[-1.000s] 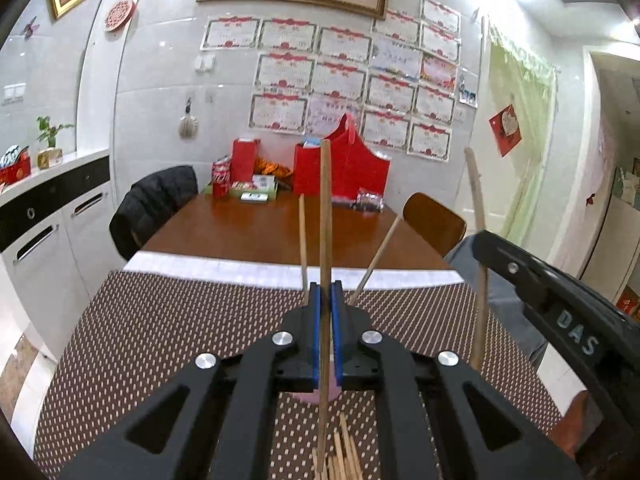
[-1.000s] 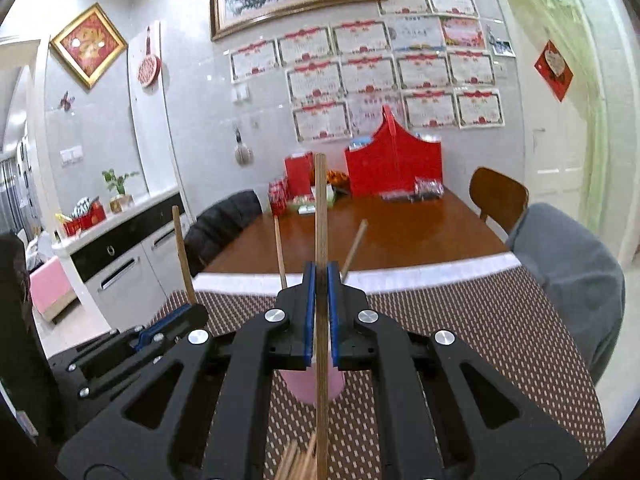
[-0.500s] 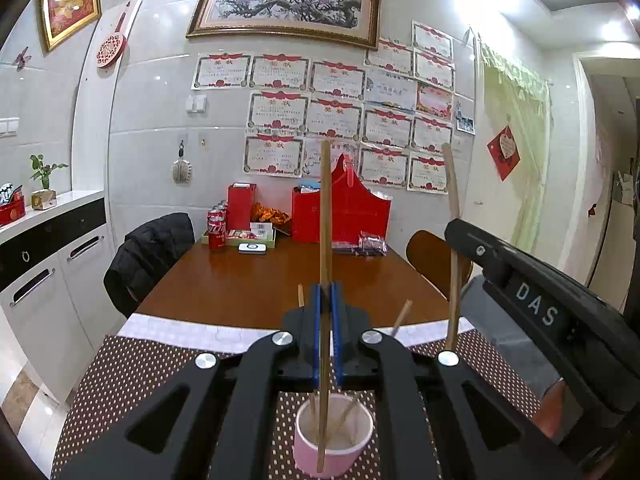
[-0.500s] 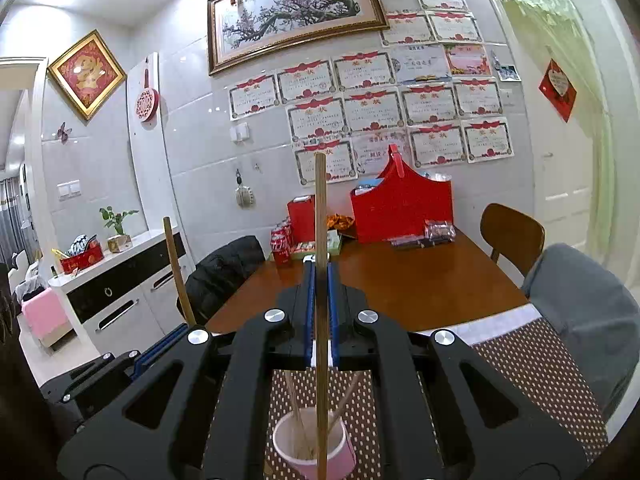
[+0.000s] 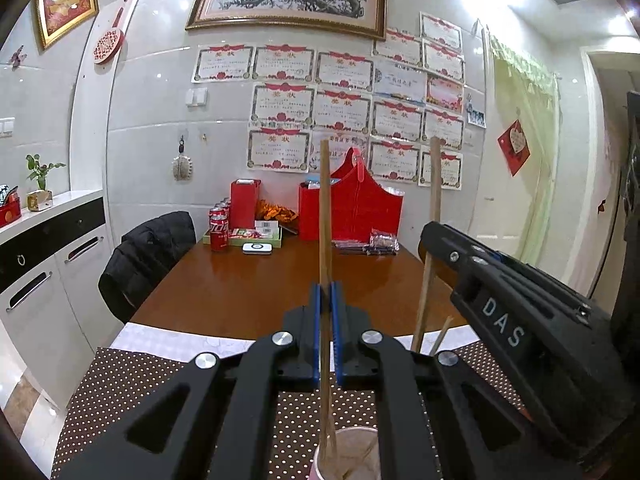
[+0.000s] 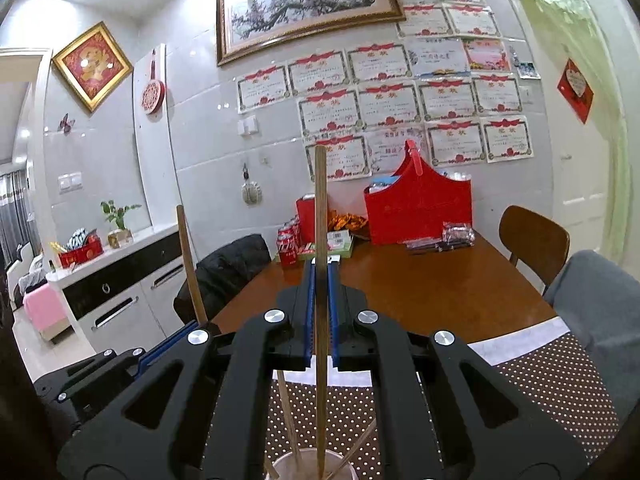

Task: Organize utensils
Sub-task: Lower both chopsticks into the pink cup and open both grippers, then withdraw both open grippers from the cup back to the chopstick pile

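Dotted placemat [image 5: 132, 384]: left gripper [image 5: 327, 300] and right gripper [image 6: 320, 280] each clamp a light, stiff wooden chopstick [image 5: 325, 216] mid-shaft above the pink cup [image 5: 352, 456].

Matte black angular plastic left gripper [image 5: 327, 304] and right gripper [image 6: 320, 280]: blue inner finger pads, silver round screws, white "DAS" lettering at 3 o'clock

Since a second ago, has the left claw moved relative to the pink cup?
Yes. In the left wrist view the pink paper cup has emerged below the left claw, and the brown dotted mat fills less of the frame: the claw has risen or tilted upward.
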Motion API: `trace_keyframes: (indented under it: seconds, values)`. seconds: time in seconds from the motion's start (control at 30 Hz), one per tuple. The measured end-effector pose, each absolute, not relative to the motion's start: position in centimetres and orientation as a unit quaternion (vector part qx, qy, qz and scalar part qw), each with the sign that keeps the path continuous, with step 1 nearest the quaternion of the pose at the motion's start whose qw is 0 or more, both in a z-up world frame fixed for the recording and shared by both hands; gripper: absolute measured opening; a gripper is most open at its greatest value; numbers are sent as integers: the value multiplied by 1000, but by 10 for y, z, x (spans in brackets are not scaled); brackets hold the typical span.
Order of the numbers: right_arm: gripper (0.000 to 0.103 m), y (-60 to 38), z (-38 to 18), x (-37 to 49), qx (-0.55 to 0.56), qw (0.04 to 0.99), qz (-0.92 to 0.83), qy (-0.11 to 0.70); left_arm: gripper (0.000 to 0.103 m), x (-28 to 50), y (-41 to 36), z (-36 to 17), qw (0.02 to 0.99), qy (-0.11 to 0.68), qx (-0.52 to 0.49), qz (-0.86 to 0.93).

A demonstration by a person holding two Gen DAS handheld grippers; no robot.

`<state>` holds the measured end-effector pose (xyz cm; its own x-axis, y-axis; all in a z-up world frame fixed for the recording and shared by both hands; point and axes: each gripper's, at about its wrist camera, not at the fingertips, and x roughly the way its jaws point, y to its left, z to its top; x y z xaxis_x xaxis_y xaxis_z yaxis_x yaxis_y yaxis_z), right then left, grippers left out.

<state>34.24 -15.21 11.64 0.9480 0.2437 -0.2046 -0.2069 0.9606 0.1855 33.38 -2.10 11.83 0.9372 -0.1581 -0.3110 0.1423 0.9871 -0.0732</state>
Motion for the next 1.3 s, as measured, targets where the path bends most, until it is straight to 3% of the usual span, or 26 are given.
trace_keyframes:
  seconds: [0.63,0.87,0.9,0.97,1.0,1.03,1.23,1.3]
  values:
    - [7,-142,45,344,35,961,120,247,9,342,-22,40,964,258,17,-56]
    - [8,-148,36,336,44,950,119,284,19,333,-15,33,962,269,26,-45]
    - [12,-151,36,334,48,949,113,289,19,330,-13,33,962,267,29,-41]
    - [32,-155,37,331,53,948,110,295,19,326,-12,35,963,266,31,-40]
    - [59,-157,38,327,53,949,106,293,19,324,-11,36,963,266,30,-39]
    - [65,-159,39,323,51,952,98,285,19,321,-9,37,963,265,29,-37]
    - [65,-166,46,299,46,957,82,276,21,297,-5,46,966,254,30,-38]
    - [65,-166,48,291,41,957,80,275,32,287,-5,49,967,251,31,-39]
